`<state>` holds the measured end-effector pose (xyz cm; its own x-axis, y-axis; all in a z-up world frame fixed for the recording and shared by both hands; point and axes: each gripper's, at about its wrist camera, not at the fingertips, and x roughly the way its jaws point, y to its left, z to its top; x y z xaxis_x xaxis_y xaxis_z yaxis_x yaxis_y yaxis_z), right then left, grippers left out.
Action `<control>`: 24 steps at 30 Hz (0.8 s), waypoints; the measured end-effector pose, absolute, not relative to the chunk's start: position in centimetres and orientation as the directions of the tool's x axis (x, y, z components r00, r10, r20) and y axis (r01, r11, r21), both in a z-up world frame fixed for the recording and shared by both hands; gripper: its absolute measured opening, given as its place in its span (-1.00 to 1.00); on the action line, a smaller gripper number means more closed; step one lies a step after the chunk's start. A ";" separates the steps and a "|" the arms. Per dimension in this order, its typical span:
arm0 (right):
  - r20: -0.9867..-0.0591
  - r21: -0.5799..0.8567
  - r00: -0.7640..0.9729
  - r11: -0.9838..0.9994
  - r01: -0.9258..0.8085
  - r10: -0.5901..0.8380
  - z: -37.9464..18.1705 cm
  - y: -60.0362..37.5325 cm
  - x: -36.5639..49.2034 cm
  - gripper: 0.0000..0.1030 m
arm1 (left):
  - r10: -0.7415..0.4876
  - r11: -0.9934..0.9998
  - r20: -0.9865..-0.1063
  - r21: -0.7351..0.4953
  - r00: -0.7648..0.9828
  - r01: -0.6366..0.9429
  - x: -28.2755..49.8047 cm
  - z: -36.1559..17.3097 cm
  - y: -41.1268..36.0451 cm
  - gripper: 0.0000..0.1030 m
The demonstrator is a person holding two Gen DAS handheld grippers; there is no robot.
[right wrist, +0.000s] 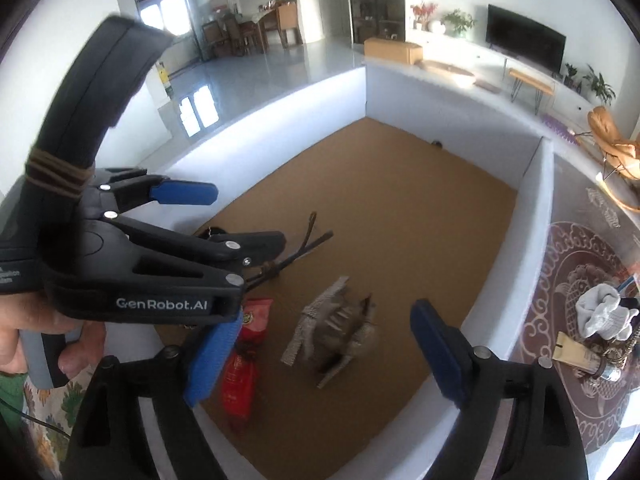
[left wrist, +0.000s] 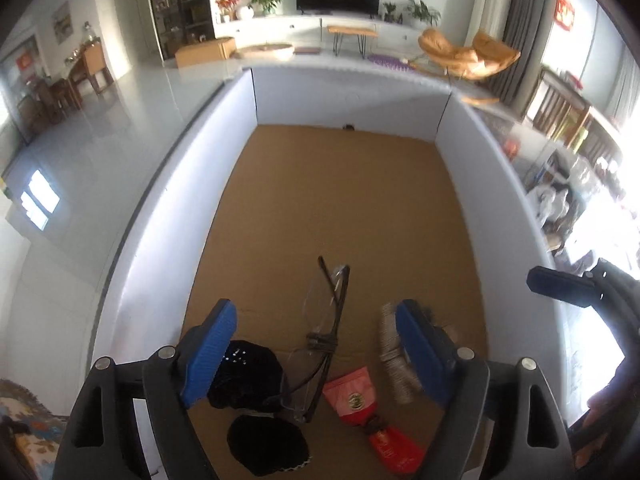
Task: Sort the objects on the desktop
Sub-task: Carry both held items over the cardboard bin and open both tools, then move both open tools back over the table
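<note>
A brown cardboard floor [left wrist: 340, 200] lies inside a white-walled pen. On it near the front lie folded glasses [left wrist: 326, 332] with a brown band around them, a black fabric item [left wrist: 248, 376], a red pouch [left wrist: 360, 400] and a grey-white clump [left wrist: 394, 356], blurred. My left gripper [left wrist: 316, 352] is open above the glasses. In the right wrist view the grey clump [right wrist: 340, 332] lies between my open right gripper's fingers [right wrist: 324, 356]; the red pouch [right wrist: 244, 364] and glasses [right wrist: 296, 252] lie left of it. The left gripper [right wrist: 182, 216] hovers at the left.
White pen walls [left wrist: 224, 168] surround the cardboard. Outside the right wall a patterned table [right wrist: 592, 280] holds a white cloth [right wrist: 600, 312] and small items. A small dark object [left wrist: 349, 126] sits at the far wall. The right gripper's finger [left wrist: 560, 286] shows at the right edge.
</note>
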<state>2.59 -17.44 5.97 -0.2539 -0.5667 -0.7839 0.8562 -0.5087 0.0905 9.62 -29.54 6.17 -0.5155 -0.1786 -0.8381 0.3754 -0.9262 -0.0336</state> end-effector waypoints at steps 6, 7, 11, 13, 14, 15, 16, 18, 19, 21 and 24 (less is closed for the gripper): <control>-0.688 0.040 -0.418 -0.607 0.794 -0.592 7.9 -10.9 1.4 0.90 | -0.171 -0.946 -0.770 -0.045 -0.615 0.320 10.1 8.7 -26.7 0.58; -0.677 0.032 -0.448 -0.632 0.774 -0.584 7.9 -9.6 0.9 0.92 | -0.148 -0.956 -0.760 -0.055 -0.633 0.290 9.9 9.3 -25.7 0.58; -0.649 0.015 -0.562 -0.748 0.664 -0.512 6.7 -2.6 -1.1 0.98 | -0.044 -0.979 -0.739 -0.103 -0.673 0.177 9.3 10.5 -21.7 0.58; -0.653 -0.041 -0.632 -0.813 0.580 -0.417 5.0 1.5 -2.5 1.00 | 0.015 -0.986 -0.725 -0.123 -0.689 0.108 8.9 11.3 -18.9 0.58; -0.662 -0.074 -0.653 -0.836 0.544 -0.366 4.1 3.0 -3.2 1.00 | 0.043 -0.989 -0.719 -0.130 -0.694 0.074 8.8 11.6 -17.5 0.58; -0.682 -0.116 -0.669 -0.860 0.497 -0.295 2.6 4.7 -4.3 1.00 | 0.080 -0.990 -0.713 -0.139 -0.697 0.029 8.6 11.8 -15.8 0.58; -0.702 -0.135 -0.668 -0.876 0.463 -0.245 1.4 5.7 -5.1 1.00 | 0.105 -0.989 -0.708 -0.147 -0.698 0.000 8.3 12.1 -14.2 0.58; -0.749 -0.125 -0.639 -0.909 0.397 -0.176 -0.7 9.2 -6.6 1.00 | 0.188 -0.981 -0.712 -0.172 -0.677 -0.092 7.8 12.1 -10.7 0.65; -0.764 -0.111 -0.625 -0.921 0.373 -0.161 -1.3 10.5 -7.2 1.00 | 0.217 -0.976 -0.717 -0.180 -0.662 -0.124 7.7 11.9 -9.2 0.74; -0.789 -0.094 -0.601 -0.941 0.325 -0.129 -2.4 13.3 -8.1 1.00 | 0.266 -0.964 -0.737 -0.195 -0.621 -0.182 7.1 10.9 -5.9 0.77; -0.801 -0.098 -0.590 -0.950 0.296 -0.101 -2.9 14.7 -8.9 1.00 | 0.282 -0.958 -0.772 -0.188 -0.570 -0.218 6.3 8.5 -1.9 0.77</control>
<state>-8.91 14.71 -2.95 -0.5902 -0.1015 -0.8008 0.2960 -0.9502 -0.0977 6.28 -1.89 8.54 -0.5698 0.2818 -0.7720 -0.2184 -0.9575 -0.1883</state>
